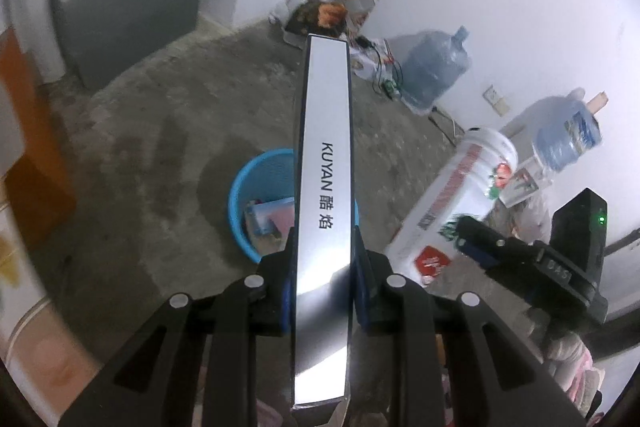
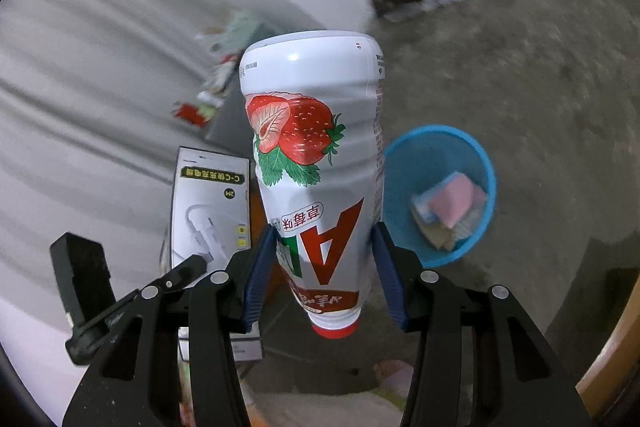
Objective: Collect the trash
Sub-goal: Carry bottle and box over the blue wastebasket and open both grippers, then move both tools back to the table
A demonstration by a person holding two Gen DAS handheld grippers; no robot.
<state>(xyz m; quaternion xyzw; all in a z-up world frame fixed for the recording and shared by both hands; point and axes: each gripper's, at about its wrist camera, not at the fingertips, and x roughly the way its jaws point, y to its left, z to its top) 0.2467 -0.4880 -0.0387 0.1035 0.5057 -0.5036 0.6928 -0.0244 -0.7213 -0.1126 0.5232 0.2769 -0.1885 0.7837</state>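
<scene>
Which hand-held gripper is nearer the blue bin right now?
Hard to call; left, slightly. The left hand-held gripper, shut on the box, has the blue bin just beyond its fingertips. The right hand-held gripper, holding the strawberry bottle, sits beside it.

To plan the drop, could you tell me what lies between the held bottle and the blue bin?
Only bare floor, in the right wrist view, separates bottle and bin.

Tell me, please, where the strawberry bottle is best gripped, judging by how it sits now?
Probably at the narrow waist just above the red cap, from both sides: the right gripper already clamps the bottle there, its wider body projecting past the fingertips.
</scene>
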